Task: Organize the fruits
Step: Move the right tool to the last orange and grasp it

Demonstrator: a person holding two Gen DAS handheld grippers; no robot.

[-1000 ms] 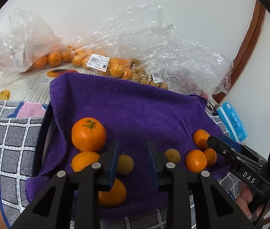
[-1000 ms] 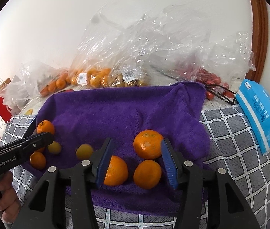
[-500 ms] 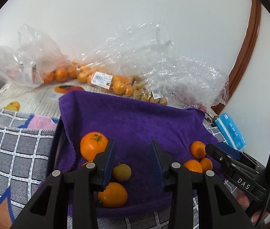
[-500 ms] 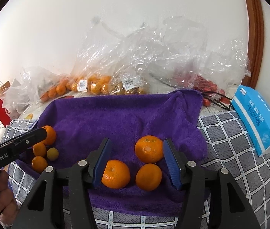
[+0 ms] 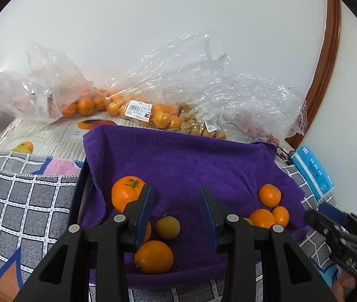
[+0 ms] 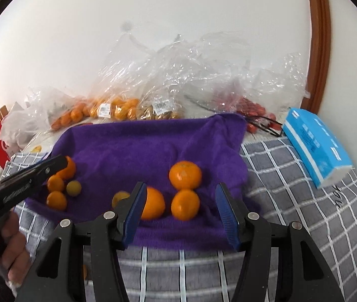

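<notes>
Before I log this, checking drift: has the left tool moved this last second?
Yes: left tool pulled back from the purple towel, which looks smaller and lower.

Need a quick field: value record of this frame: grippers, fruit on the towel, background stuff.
left gripper: open, holding nothing, above the towel
right gripper: open, holding nothing, at the towel's near edge
purple towel: spread over a checked grey cloth
large oranges: three grouped together on the towel
small oranges: three clustered on the other side of the towel
yellow-green fruit: loose beside the large oranges
plastic bags: behind the towel, holding more fruit
blue pack: on the checked cloth, off the towel
</notes>
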